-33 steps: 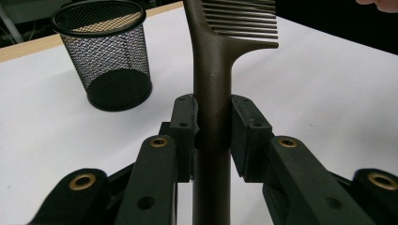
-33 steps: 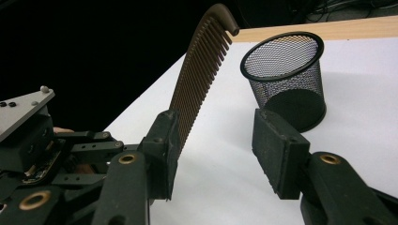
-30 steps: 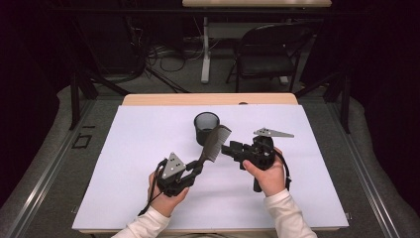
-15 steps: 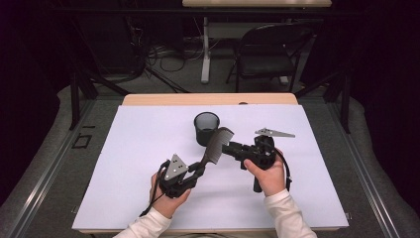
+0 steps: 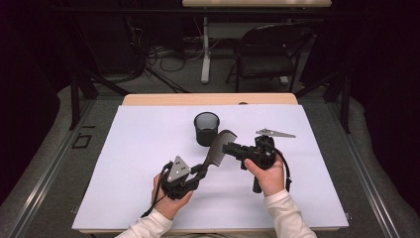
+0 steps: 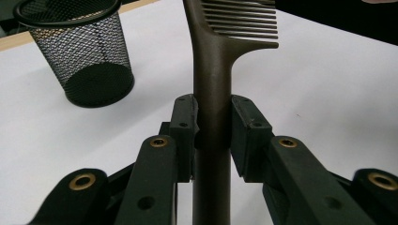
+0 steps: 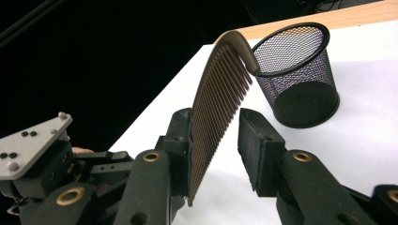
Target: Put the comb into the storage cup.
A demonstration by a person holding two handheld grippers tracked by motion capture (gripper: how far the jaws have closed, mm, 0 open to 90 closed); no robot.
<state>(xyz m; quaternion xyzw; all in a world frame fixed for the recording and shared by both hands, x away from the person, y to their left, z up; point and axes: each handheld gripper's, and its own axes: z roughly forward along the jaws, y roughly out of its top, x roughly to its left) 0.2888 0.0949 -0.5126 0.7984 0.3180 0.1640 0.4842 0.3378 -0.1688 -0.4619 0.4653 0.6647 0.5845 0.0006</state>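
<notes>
The left hand-held gripper (image 5: 202,170) is clamped on the handle of a brown comb (image 5: 221,147), its two black pads pressed tight against either side of the stem, as the left gripper view shows (image 6: 212,126). The comb (image 6: 220,56) rises from that grip, off the white bench (image 5: 138,148), slanting up and away from the person, with its toothed head uppermost. The right hand-held gripper (image 5: 229,148) comes in from the other side at the level of the teeth. In the right gripper view its jaws stand partly open around the toothed head (image 7: 213,140): the comb's (image 7: 220,89) teeth lie against the inner face of the left-hand pad, while a clear gap remains to the other pad, so it has no hold on anything. Just beyond the comb's tip stands a black mesh cup (image 5: 206,128), upright on the bench, with the curved end of the comb near its rim (image 7: 293,70).
</notes>
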